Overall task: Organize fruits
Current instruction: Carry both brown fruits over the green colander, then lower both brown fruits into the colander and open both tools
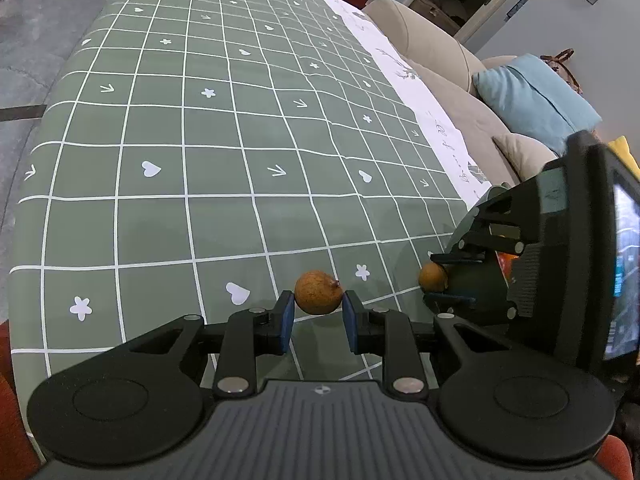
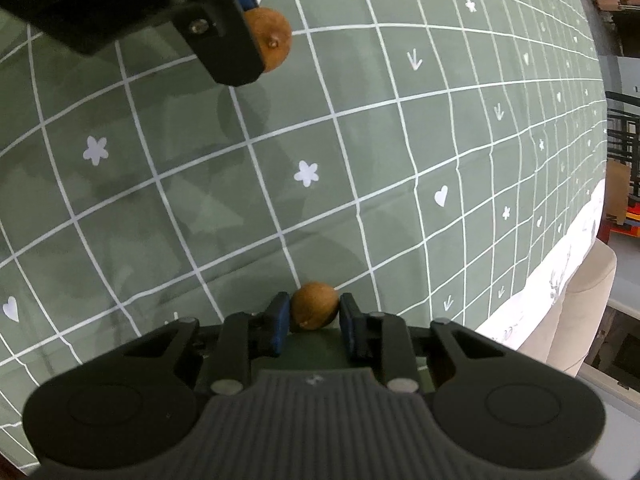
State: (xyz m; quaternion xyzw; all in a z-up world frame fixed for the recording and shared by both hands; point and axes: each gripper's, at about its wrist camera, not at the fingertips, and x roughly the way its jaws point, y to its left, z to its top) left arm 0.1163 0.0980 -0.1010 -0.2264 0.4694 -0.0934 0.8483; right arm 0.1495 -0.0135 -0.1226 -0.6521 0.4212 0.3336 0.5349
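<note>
My left gripper [image 1: 318, 301] is shut on a small round brown fruit [image 1: 319, 293] and holds it just above the green checked tablecloth [image 1: 200, 168]. To its right, my right gripper [image 1: 439, 279] pinches a second brown fruit [image 1: 432, 277] over a dark green container [image 1: 476, 282] that it mostly hides. Something orange [image 1: 505, 259] shows inside the container. In the right wrist view the right gripper [image 2: 314, 304] is shut on its fruit [image 2: 314, 310], with the dark green surface [image 2: 312, 348] under it. At the top left, a finger [image 2: 232, 48] of the left gripper partly covers the other fruit [image 2: 274, 38].
A beige sofa [image 1: 436, 76] with a blue cushion [image 1: 532, 96] runs along the table's right side, past the cloth's white border [image 1: 400, 68]. The grey floor [image 1: 36, 40] lies beyond the table's left edge. Shelving [image 2: 624, 136] stands at the far right.
</note>
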